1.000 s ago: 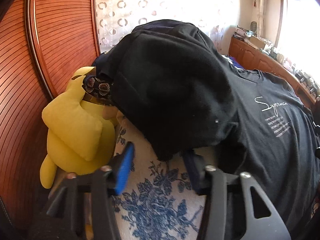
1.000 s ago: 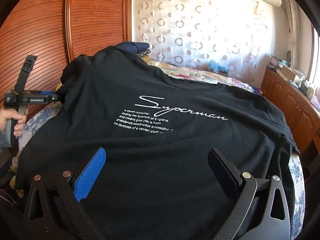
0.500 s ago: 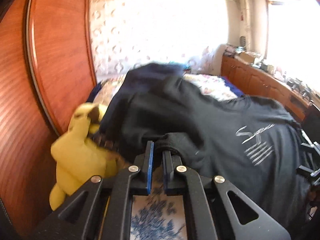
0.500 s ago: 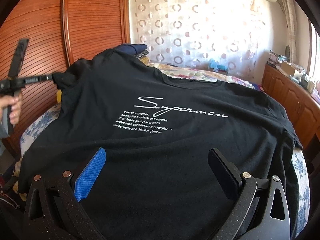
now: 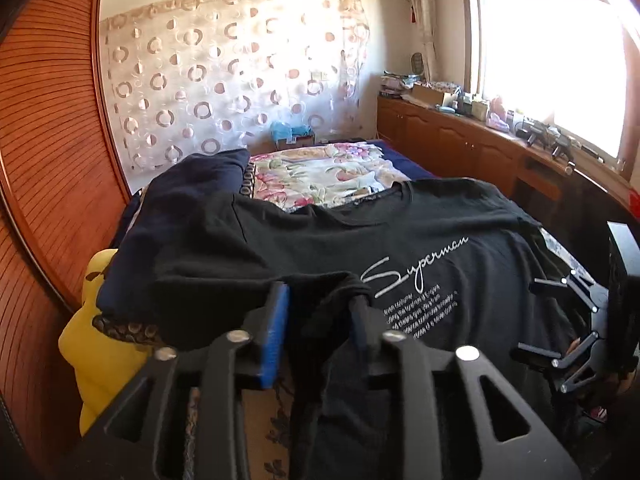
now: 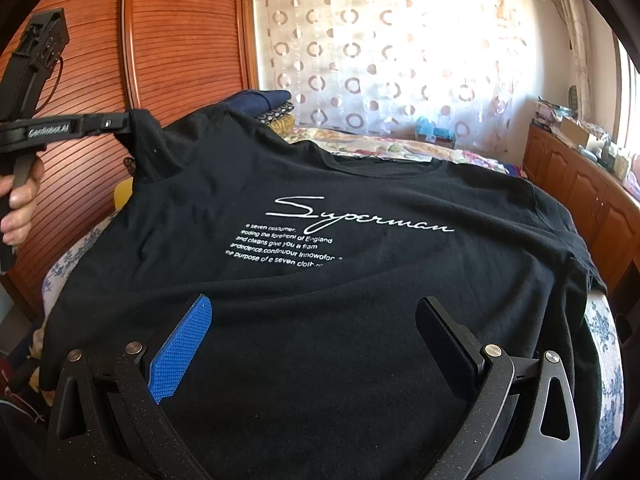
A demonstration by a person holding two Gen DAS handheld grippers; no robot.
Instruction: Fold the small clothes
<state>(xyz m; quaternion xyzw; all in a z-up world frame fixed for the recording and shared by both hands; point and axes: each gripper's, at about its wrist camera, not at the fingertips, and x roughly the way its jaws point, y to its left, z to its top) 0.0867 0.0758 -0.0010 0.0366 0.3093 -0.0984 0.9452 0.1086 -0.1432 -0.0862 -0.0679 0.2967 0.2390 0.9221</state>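
Observation:
A black T-shirt point(image 6: 360, 280) with white "Superman" print lies spread face up on the bed; it also shows in the left wrist view point(image 5: 440, 248). My left gripper point(image 5: 320, 300) is shut on the shirt's left sleeve and holds it lifted off the bed; from the right wrist view it point(image 6: 120, 124) pinches the sleeve at the upper left. My right gripper point(image 6: 312, 320) is open and empty, hovering over the shirt's lower hem, and appears at the right edge of the left wrist view point(image 5: 560, 316).
A yellow plush toy point(image 5: 92, 344) sits at the bed's left edge by the wooden wardrobe point(image 6: 180, 40). Folded dark clothes point(image 5: 208, 168) and a floral quilt point(image 5: 328, 176) lie behind the shirt. A wooden counter point(image 5: 460, 148) runs along the right.
My left gripper closed on the shirt's left sleeve and raised it, pulling it up and over toward the print. My right gripper stayed open and still.

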